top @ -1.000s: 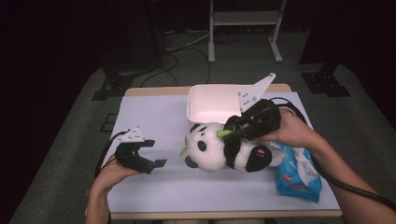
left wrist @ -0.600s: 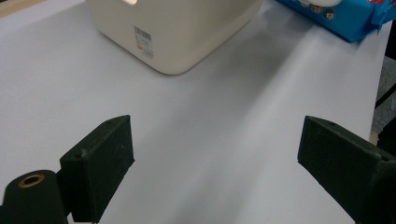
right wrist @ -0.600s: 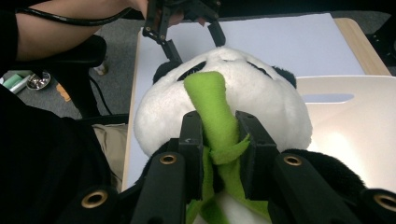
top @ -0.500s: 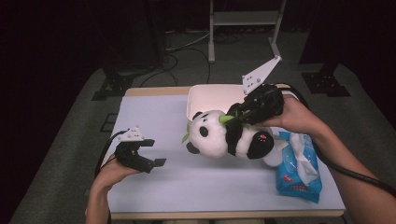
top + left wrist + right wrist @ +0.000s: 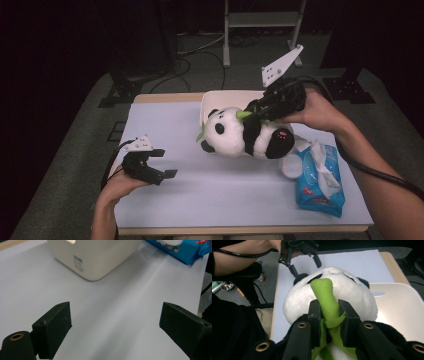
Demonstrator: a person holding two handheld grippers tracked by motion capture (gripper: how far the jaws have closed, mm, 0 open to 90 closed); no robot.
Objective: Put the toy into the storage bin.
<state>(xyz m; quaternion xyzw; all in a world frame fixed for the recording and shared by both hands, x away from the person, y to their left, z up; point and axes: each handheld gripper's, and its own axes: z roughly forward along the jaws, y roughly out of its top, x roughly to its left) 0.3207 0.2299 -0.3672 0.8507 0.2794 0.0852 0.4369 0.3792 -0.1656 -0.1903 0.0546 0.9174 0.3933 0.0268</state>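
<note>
**Panda held up by its green stalk, beside the bin**

From the high view, my right gripper [image 5: 254,111] has its jaws clamped on the green bamboo stalk [image 5: 243,114] sewn to the plush panda [image 5: 245,134]. The panda hangs off the table, tilted, with its head toward my left side, right in front of the cream bin [image 5: 212,100] and partly covering the bin's near wall. To the right of the bin, nearer me, lies the blue wipes pack [image 5: 319,179], with a white sheet sticking up from it; a small white round thing [image 5: 289,164] sits between the panda and the pack. My left gripper [image 5: 161,163] rests low over the pale blue table cover [image 5: 220,195], well to the left of the bin and nearer me, its jaws standing wide apart with nothing between them.

In the left gripper view, my two black pads [image 5: 53,326] are spread far apart over bare table cover [image 5: 112,312]. The bin [image 5: 97,255] stands ahead of them, a barcode label on its wall, and the wipes pack [image 5: 185,250] lies to the right of the bin.

In the right gripper view, my pads [image 5: 315,317] squeeze the green stalk [image 5: 325,300] from both sides, just behind the panda's [image 5: 352,292] white head. The bin [image 5: 399,307] sits to the right of the panda, its rim close beside the head. Beyond the panda, my left gripper [image 5: 304,261] hangs open above the table cover [image 5: 352,260].
</note>
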